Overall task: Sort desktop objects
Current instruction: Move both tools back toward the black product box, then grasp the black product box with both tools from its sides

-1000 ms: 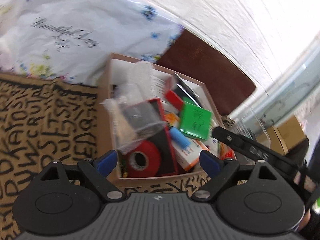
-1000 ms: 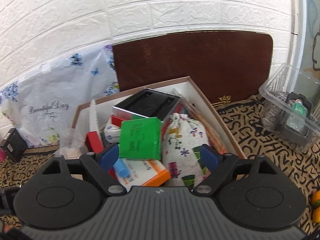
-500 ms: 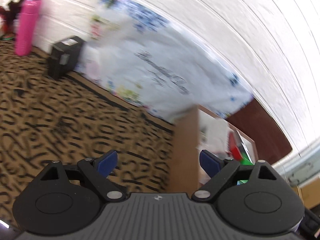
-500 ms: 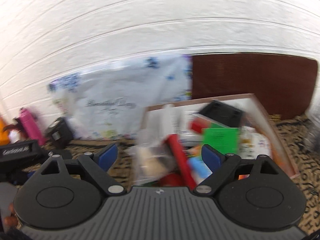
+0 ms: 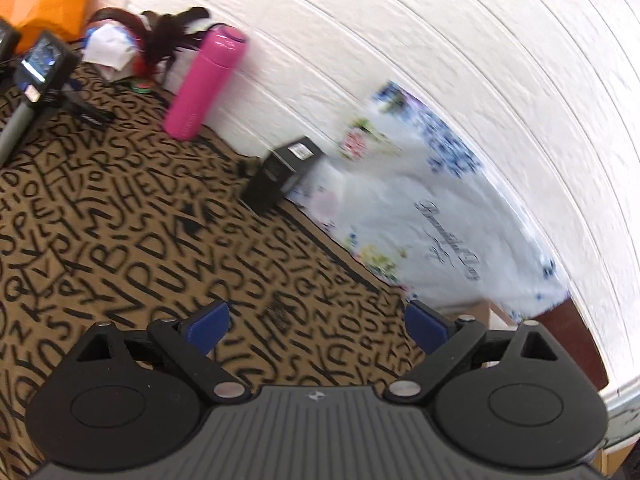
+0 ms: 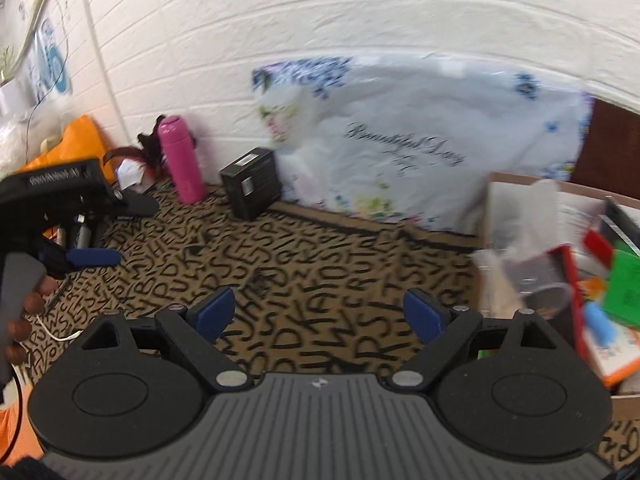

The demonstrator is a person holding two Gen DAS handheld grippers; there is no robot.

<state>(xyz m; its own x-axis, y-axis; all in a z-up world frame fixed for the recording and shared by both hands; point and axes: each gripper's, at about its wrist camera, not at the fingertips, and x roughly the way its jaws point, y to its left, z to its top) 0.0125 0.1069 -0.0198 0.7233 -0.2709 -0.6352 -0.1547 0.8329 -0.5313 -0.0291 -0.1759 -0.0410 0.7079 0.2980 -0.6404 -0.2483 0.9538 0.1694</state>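
Moved: both claws swung left, off the box.
Claws: left claw just widened, right claw apart, both empty.
Nearest: black carton ahead-left; left claw closer.

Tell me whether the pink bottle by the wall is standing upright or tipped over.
Upright. The pink bottle stands on its base on the lettered tablecloth, cap on top, close to the white brick wall and beside a black box.
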